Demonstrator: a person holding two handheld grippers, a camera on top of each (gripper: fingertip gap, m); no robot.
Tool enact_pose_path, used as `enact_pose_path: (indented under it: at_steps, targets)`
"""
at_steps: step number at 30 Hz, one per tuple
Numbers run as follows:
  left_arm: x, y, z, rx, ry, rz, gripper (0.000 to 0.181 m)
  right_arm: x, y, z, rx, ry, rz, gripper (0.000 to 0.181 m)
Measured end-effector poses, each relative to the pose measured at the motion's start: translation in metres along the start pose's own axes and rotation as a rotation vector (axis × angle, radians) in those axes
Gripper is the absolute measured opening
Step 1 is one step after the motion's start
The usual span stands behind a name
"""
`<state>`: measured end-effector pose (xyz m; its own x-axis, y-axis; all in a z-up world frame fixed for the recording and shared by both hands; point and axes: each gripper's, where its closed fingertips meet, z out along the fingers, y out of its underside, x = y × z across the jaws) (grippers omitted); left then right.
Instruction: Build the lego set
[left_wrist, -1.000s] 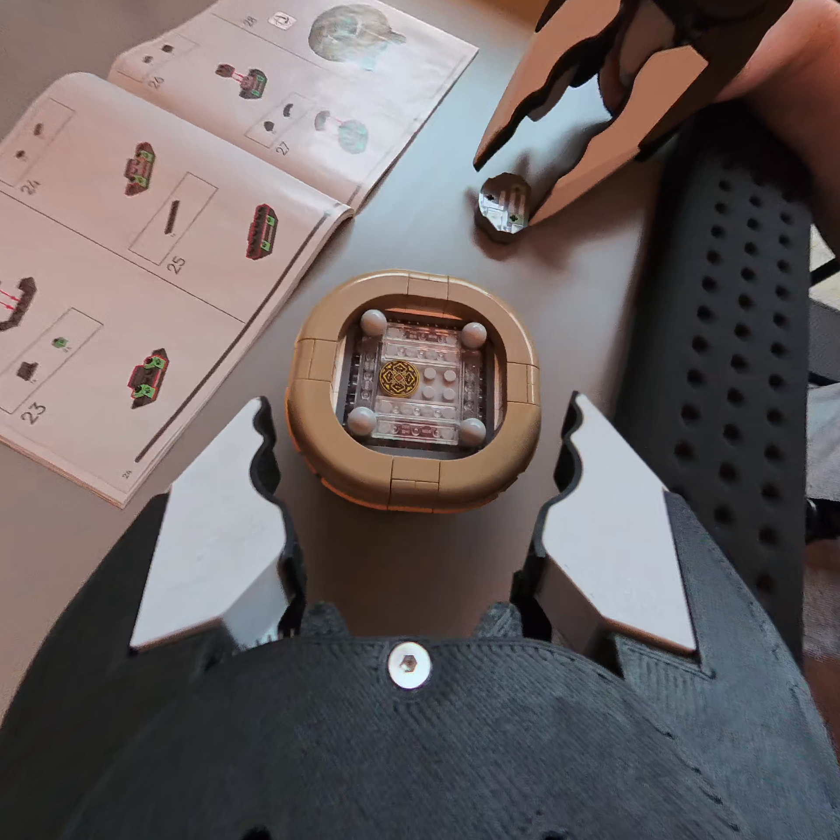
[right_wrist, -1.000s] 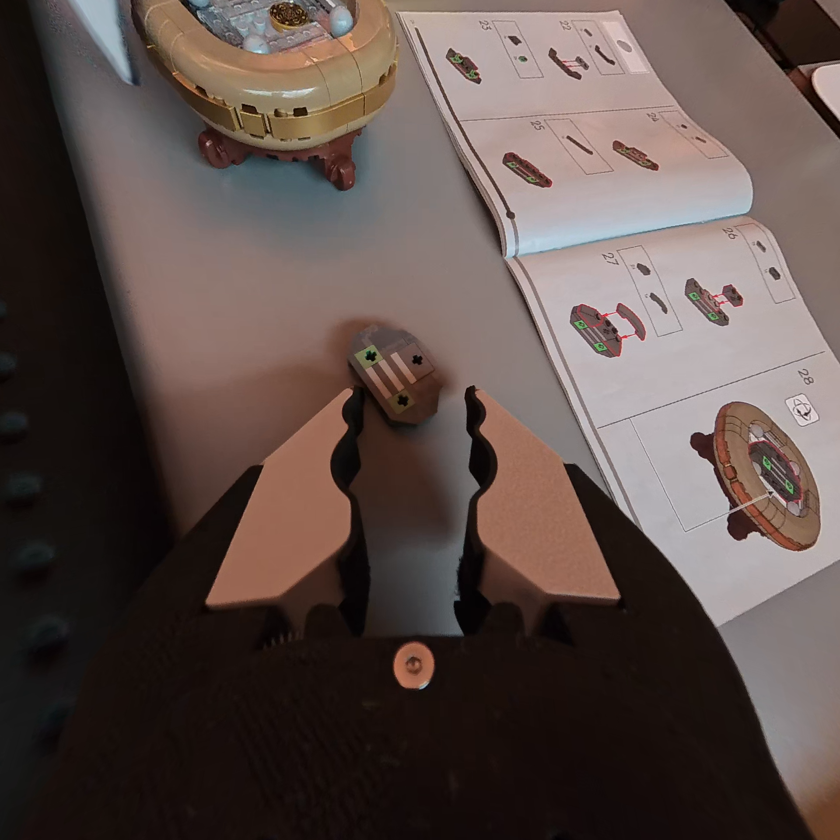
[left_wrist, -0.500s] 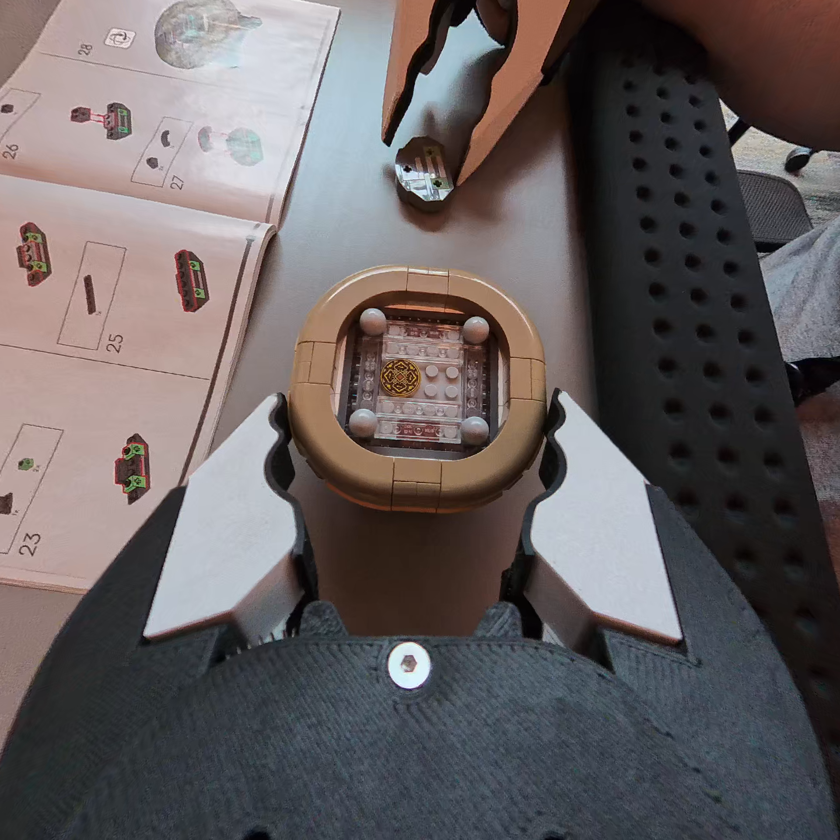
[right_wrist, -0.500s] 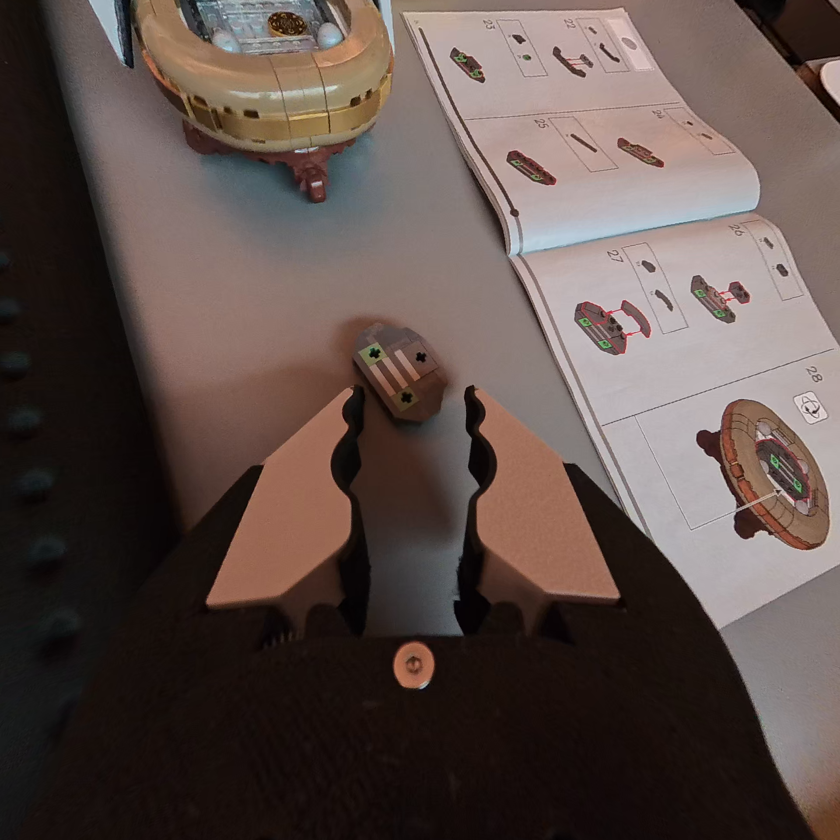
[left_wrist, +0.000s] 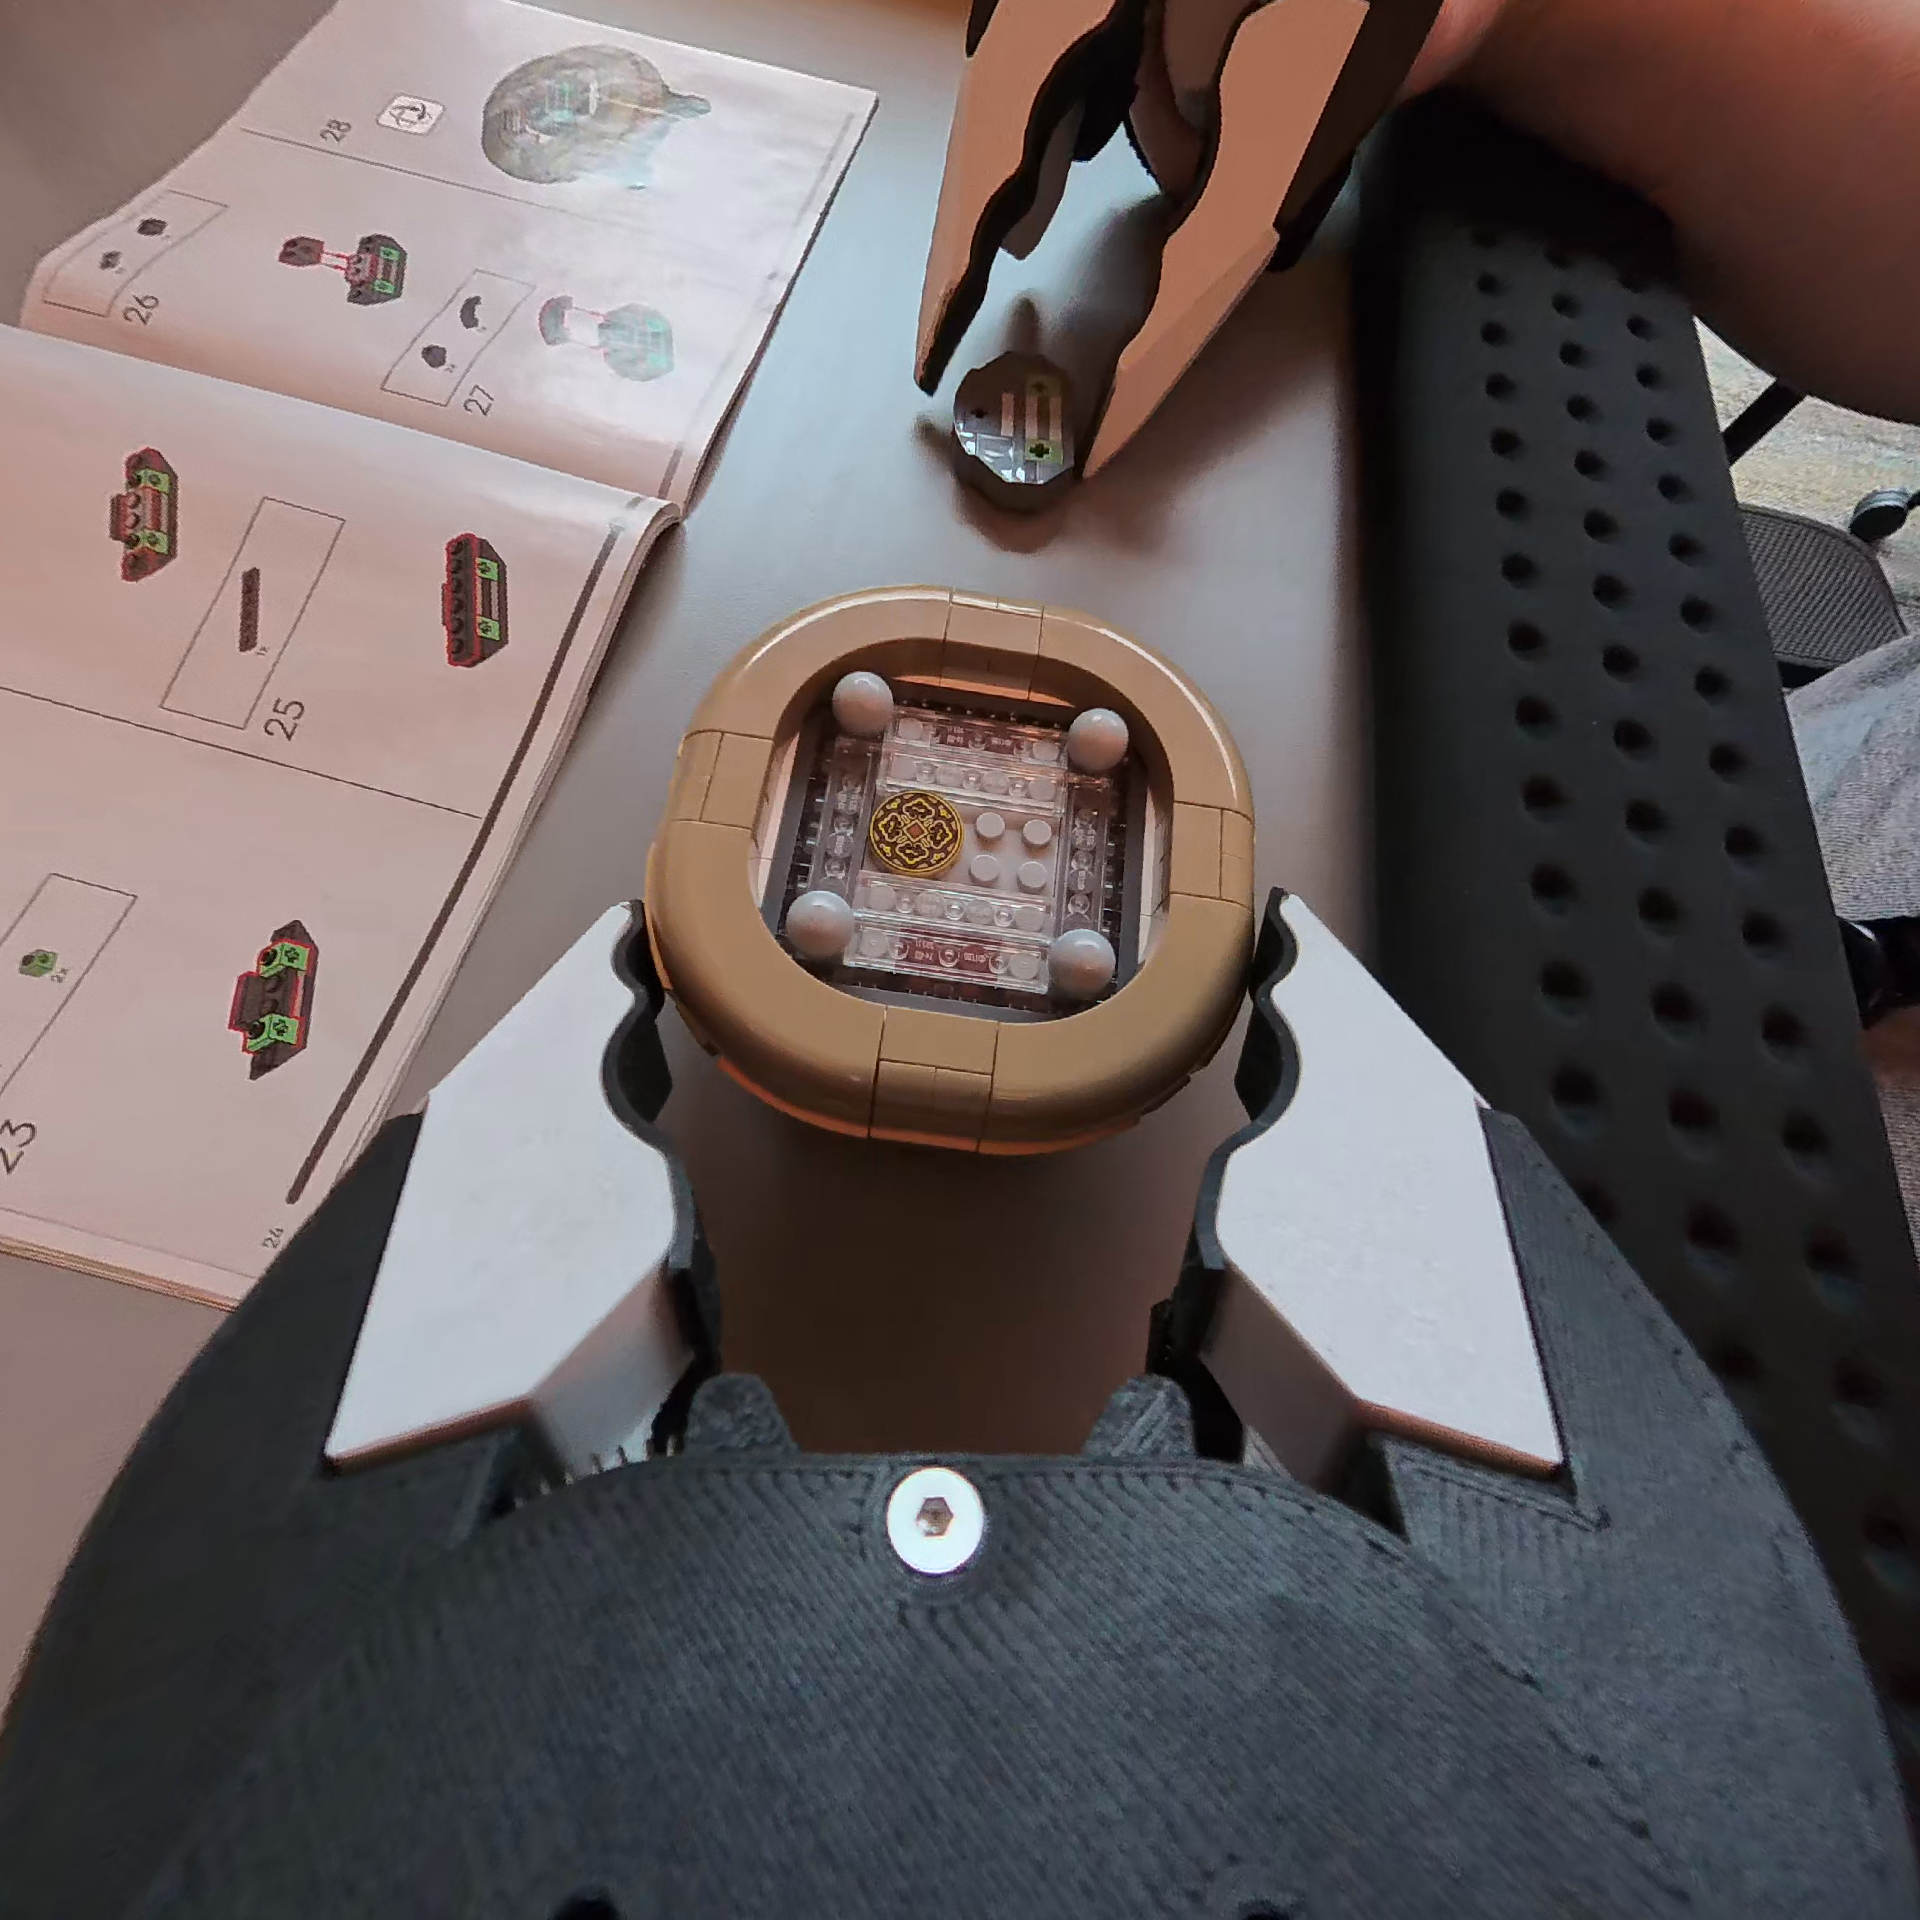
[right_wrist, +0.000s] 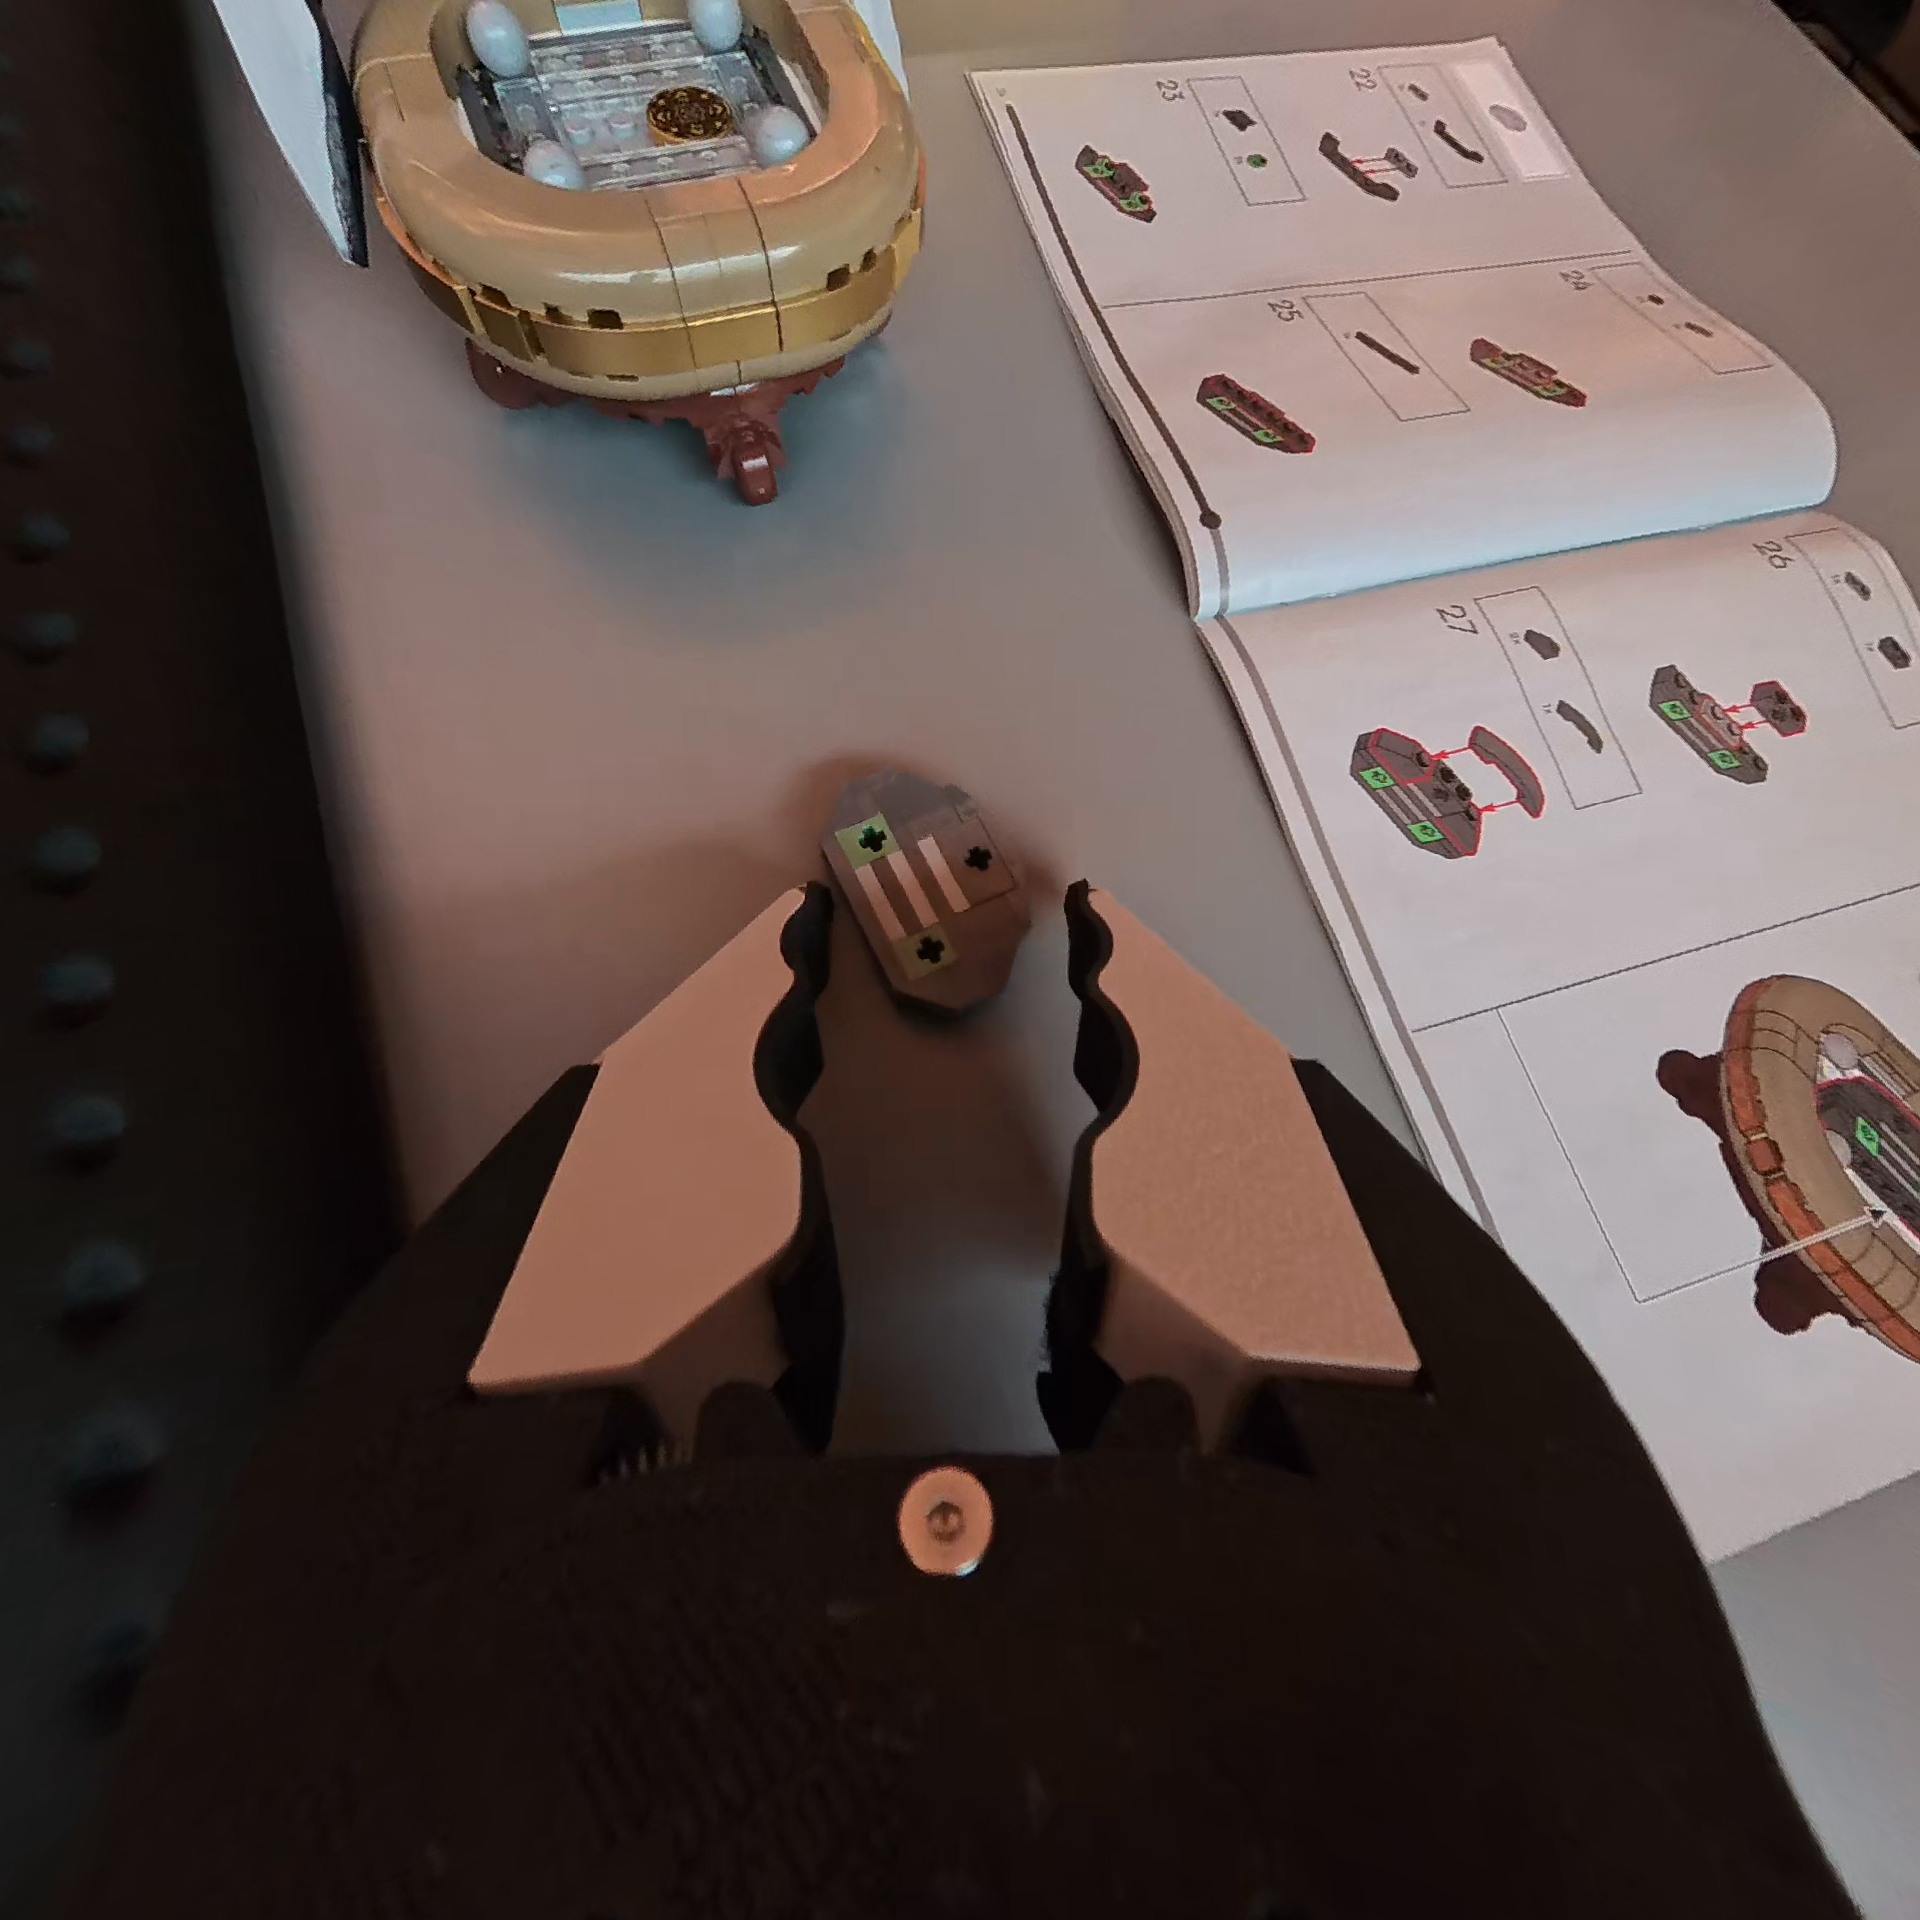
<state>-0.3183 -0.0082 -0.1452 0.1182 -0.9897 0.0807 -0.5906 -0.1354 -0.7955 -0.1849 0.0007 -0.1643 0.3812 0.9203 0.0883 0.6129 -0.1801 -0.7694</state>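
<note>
A tan round lego pot (left_wrist: 727, 997) with a clear studded inside and a gold round tile stands on dark red feet on the grey table (left_wrist: 862, 540). My left gripper (left_wrist: 951, 925) is closed on it, with one fingertip touching each side of the rim. The pot also shows at the far left of the right wrist view (right_wrist: 644, 270). A small brown lego piece (right_wrist: 920, 904) with green squares lies on the table. My right gripper (right_wrist: 948, 891) is open with the piece partly between its tips. In the left wrist view the right gripper (left_wrist: 1013, 426) straddles that piece (left_wrist: 1003, 457).
An open instruction booklet (left_wrist: 312, 520) lies on the table left of the pot; in the right wrist view it (right_wrist: 1455, 364) lies to the right. A black perforated panel (left_wrist: 1558, 727) runs along the table's right edge. A person's arm (left_wrist: 1662, 156) holds the right gripper. Tip to tip, the grippers are about 15 cm apart. The tan round lego pot (left_wrist: 727, 997) sits 4 cm or so from the ends of my left fingers.
My left gripper has moved forward and narrowed until its tips touch the pot's sides. My right gripper has crept forward, so the brown piece now sits between its tips.
</note>
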Motion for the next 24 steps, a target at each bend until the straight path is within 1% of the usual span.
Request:
enact_pose_path:
  at_steps: [1, 2, 5, 8, 11, 24]
  targets:
    - [0.0, 0.0, 0.0, 0.001, -0.005, 0.004, 0.112, 0.0, 0.0, 0.0, 0.0, 0.0, 0.001, 0.045]
    - [-0.001, 0.0, -0.001, -0.001, -0.01, 0.006, 0.113, -0.002, 0.0, 0.0, -0.007, -0.009, 0.003, 0.036]
    - [-0.003, -0.002, -0.006, 0.014, -0.03, 0.011, 0.114, -0.003, 0.0, 0.0, -0.013, -0.002, 0.001, 0.036]
    - [-0.002, -0.006, -0.012, 0.055, -0.019, 0.0, 0.108, -0.003, 0.0, -0.001, -0.008, 0.01, -0.006, 0.036]
    - [0.0, -0.005, -0.013, 0.069, 0.006, -0.018, 0.101, -0.002, 0.001, -0.001, -0.009, 0.018, -0.009, 0.036]
    - [0.0, -0.004, -0.012, 0.072, 0.021, -0.025, 0.101, -0.001, 0.002, -0.002, -0.009, 0.019, 0.018, 0.036]
